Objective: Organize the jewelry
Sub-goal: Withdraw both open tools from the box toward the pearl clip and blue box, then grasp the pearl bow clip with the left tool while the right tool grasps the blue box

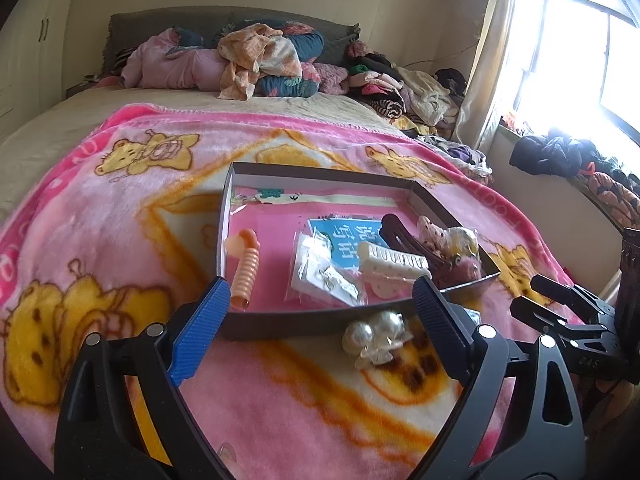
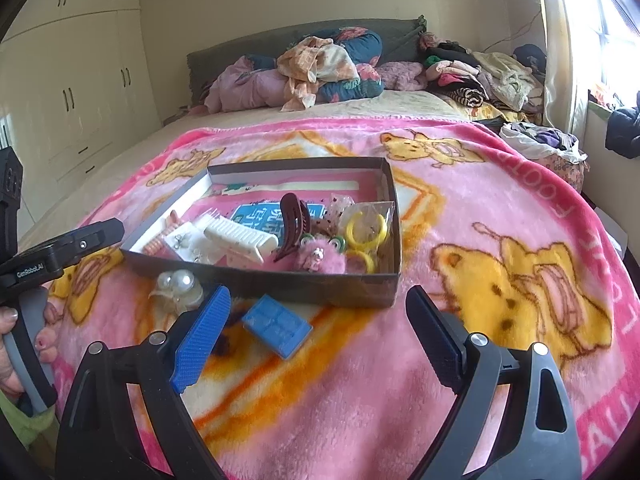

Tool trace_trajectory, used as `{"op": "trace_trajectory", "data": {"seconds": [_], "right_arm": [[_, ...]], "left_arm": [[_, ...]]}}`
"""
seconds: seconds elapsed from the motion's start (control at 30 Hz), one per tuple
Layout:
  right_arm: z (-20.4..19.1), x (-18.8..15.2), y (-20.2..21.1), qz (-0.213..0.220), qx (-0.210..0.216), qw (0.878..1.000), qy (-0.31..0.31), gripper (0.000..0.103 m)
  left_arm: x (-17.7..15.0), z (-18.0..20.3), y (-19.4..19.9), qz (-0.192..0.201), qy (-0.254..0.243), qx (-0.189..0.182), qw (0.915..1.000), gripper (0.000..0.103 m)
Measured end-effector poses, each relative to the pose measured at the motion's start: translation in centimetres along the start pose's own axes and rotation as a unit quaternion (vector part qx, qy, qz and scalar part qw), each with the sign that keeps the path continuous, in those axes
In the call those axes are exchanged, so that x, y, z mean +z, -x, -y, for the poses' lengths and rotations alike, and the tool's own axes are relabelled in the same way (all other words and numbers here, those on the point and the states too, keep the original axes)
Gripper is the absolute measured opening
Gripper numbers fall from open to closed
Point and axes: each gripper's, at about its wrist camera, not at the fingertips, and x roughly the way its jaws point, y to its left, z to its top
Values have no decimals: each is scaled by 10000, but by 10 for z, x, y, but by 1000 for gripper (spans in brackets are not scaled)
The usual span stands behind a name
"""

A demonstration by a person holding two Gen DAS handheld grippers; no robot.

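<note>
A shallow dark cardboard box (image 1: 320, 322) (image 2: 352, 288) lies on the pink blanket and holds hair clips, a coiled orange hair tie (image 1: 246, 276), a bag of earrings (image 1: 324, 272), a white claw clip (image 2: 240, 240), a brown clip (image 2: 292, 220), a pink fluffy piece (image 2: 320, 260) and yellow rings (image 2: 366, 232). A pearl hair clip (image 1: 376, 338) (image 2: 178, 286) lies on the blanket just outside the box's near wall. A blue rectangular clip (image 2: 278, 330) lies next to it. My left gripper (image 1: 320, 312) is open above the pearl clip. My right gripper (image 2: 320, 312) is open above the blue clip.
The pink bear-print blanket (image 2: 500, 240) covers the bed. Piled bedding and clothes (image 1: 256, 60) lie at the headboard and along the window side. White wardrobes (image 2: 80, 92) stand at the left. The right gripper's body (image 1: 572, 316) shows at the left view's right edge.
</note>
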Motion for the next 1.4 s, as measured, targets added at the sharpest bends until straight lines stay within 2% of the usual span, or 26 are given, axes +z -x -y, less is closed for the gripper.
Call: {"op": "trace_trajectory", "data": {"seconds": [0.47, 0.93, 1.07, 1.13, 1.2, 1.23, 1.33, 1.4], "right_arm": [[-11, -13, -11, -274, -21, 9992, 304, 87], [-22, -13, -61, -822, 80, 9934, 793, 84], [-23, -10, -71, -940, 124, 9912, 927, 75], [-21, -11, -73, -990, 238, 9908, 891, 64], [-20, -11, -74, -1008, 383, 9905, 849, 45], [-20, -11, -73, -1001, 438, 9906, 827, 42], [-14, -11, -70, -964, 541, 9915, 682, 36], [-10, -13, -67, -932, 598, 9923, 547, 33]], "left_arm": [[-25, 4, 5, -219, -263, -68, 9994, 84], [-44, 11, -27, -734, -485, -256, 9958, 84], [-43, 17, -40, -833, -444, -339, 9950, 84], [-42, 18, -46, -884, -383, -388, 9946, 83], [-42, 20, -51, -919, -329, -415, 9944, 82], [-41, 20, -53, -935, -309, -424, 9942, 81], [-40, 24, -58, -973, -259, -401, 9941, 70], [-38, 25, -60, -982, -224, -353, 9943, 57]]}}
